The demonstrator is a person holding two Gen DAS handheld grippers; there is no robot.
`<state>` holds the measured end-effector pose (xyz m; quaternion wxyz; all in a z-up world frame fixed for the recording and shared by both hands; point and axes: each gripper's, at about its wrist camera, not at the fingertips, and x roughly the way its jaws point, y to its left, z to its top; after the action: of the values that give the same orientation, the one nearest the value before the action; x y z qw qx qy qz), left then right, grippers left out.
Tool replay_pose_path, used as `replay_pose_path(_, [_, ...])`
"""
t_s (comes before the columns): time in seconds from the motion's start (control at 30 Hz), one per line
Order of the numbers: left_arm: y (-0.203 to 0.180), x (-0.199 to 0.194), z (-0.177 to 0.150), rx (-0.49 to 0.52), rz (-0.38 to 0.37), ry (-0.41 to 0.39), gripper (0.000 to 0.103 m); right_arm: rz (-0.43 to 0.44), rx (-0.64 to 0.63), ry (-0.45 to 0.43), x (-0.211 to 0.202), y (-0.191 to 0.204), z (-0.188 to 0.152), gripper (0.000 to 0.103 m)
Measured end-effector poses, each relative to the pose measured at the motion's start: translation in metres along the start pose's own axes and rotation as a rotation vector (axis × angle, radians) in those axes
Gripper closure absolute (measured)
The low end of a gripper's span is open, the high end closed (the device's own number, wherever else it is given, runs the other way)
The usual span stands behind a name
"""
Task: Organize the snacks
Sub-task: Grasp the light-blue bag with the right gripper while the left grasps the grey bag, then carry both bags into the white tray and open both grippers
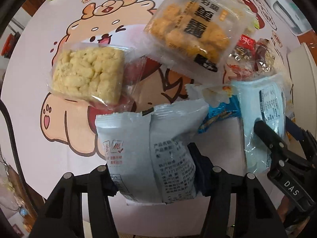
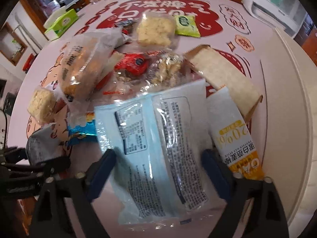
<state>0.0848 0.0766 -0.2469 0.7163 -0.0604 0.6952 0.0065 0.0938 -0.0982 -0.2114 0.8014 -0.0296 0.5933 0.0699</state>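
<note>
Left wrist view: our left gripper point(image 1: 152, 170) clamps a pale grey snack packet point(image 1: 150, 152) above the cartoon-printed tablecloth point(image 1: 39, 59). Our right gripper point(image 2: 158, 168) straddles a light blue packet point(image 2: 150, 148) lying on the cloth, fingers apart. Beyond lie a fried-snack pack point(image 1: 190, 33), a puffed rice cake point(image 1: 87, 73) and an oat bar point(image 2: 235, 136).

Left gripper point(image 1: 156, 170) fills the bottom centre of its own view, black fingers closed against the sides of a pale packet point(image 1: 150, 154). Right gripper point(image 2: 158, 170) sits at the bottom of its view, blue-padded fingers spread wide apart, straddling a light blue packet point(image 2: 154, 148) without touching it.
</note>
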Motion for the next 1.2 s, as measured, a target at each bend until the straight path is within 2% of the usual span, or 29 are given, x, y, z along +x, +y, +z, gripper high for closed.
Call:
replay_pose_path(0.07, [-0.004,-0.001,0.0,-0.004,-0.002,-0.006,0.052,-0.003,-0.003,-0.01,-0.004,-0.001,-0.001,0.027])
replay_pose_path(0.1, [-0.008,-0.003,-0.001,0.002,-0.002,-0.013,0.055,0.002,0.009,-0.017,-0.006,-0.004,-0.001,0.035])
replay_pose_path(0.17, [-0.009,-0.007,-0.004,0.006,0.001,-0.027,0.058,0.017,0.035,-0.041,-0.014,-0.01,0.0,0.063])
replay_pose_path(0.2, [-0.013,-0.008,-0.004,0.009,-0.001,-0.037,0.058,0.011,0.035,-0.06,-0.019,-0.012,0.0,0.081])
replay_pose_path(0.27, [-0.014,-0.017,-0.008,0.016,-0.003,-0.05,0.059,0.039,0.026,-0.059,-0.023,-0.014,0.001,0.085])
replay_pose_path(0.37, [-0.024,-0.027,-0.007,0.031,0.001,-0.067,0.059,0.046,0.024,-0.06,-0.024,-0.016,0.001,0.087])
replay_pose_path(0.43, [-0.027,-0.028,-0.004,0.03,0.001,-0.065,0.058,0.052,0.041,-0.046,-0.022,-0.019,0.002,0.083])
replay_pose_path(0.5, [-0.028,-0.022,-0.003,0.027,0.003,-0.055,0.058,0.07,0.061,-0.018,-0.019,-0.024,0.004,0.067])
replay_pose_path(0.53, [-0.025,-0.017,-0.001,0.026,-0.001,-0.05,0.058,0.075,0.062,-0.001,-0.017,-0.026,0.005,0.053])
replay_pose_path(0.63, [-0.016,-0.015,-0.006,0.017,-0.013,-0.034,0.058,0.107,0.026,0.026,-0.009,-0.023,0.005,0.037])
replay_pose_path(0.67, [-0.016,-0.014,-0.006,0.014,-0.015,-0.031,0.058,0.099,0.0,0.02,-0.008,-0.019,0.004,0.035])
replay_pose_path(0.73, [-0.015,-0.011,-0.007,0.01,-0.02,-0.026,0.058,0.075,-0.054,0.013,-0.005,-0.009,0.003,0.024])
replay_pose_path(0.87, [-0.012,-0.01,-0.01,0.006,-0.026,-0.024,0.058,0.019,-0.142,0.013,0.004,0.014,0.0,0.007])
replay_pose_path(0.93, [-0.008,-0.008,-0.011,0.005,-0.029,-0.025,0.058,-0.03,-0.19,0.019,0.009,0.025,-0.001,0.004])
replay_pose_path(1.07, [-0.008,-0.009,-0.012,0.007,-0.033,-0.027,0.058,-0.115,-0.243,0.018,0.016,0.038,-0.005,0.004])
replay_pose_path(1.13, [0.002,-0.011,-0.01,0.018,-0.038,-0.036,0.058,-0.118,-0.243,0.009,0.014,0.04,-0.006,0.013])
replay_pose_path(1.2, [0.002,-0.016,-0.01,0.034,-0.039,-0.051,0.058,-0.124,-0.26,0.007,0.011,0.043,-0.006,0.016])
